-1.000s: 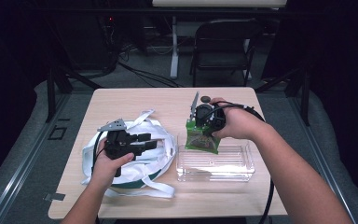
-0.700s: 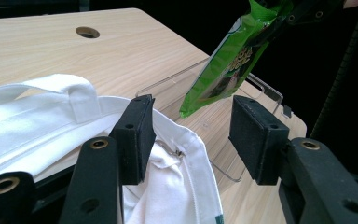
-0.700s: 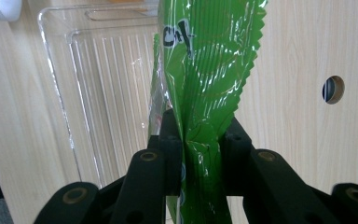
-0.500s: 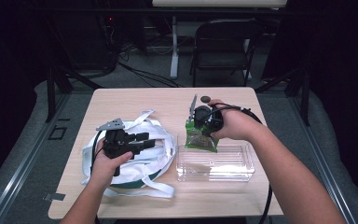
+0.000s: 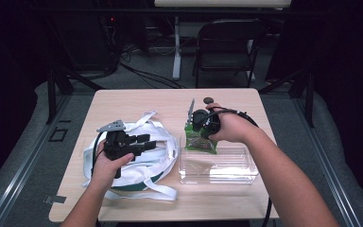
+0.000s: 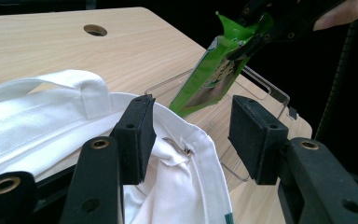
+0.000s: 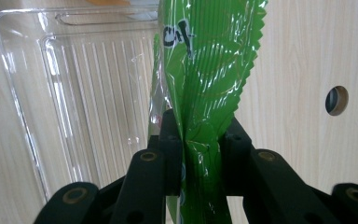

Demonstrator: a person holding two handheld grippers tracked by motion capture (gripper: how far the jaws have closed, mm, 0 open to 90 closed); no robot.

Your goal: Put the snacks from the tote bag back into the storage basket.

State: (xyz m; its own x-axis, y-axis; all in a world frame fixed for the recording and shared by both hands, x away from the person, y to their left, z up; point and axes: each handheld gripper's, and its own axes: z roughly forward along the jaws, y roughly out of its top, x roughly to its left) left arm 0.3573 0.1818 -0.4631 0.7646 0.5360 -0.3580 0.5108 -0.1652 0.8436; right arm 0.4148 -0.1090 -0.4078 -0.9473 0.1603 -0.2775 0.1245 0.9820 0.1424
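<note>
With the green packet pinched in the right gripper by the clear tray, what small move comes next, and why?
Probably lower it a little further toward the clear tray before opening. The right gripper is shut on the green packet, which hangs over the tray's far edge rather than lying inside.

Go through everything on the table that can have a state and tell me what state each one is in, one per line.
Green snack packet: sealed, hanging, pinched at one end.
Clear plastic tray: empty, upright on the table.
White cloth bag: lying flat, crumpled, straps loose.
Right gripper: jaws shut on the packet.
Left gripper: jaws open over the bag's edge, gripping nothing.
</note>
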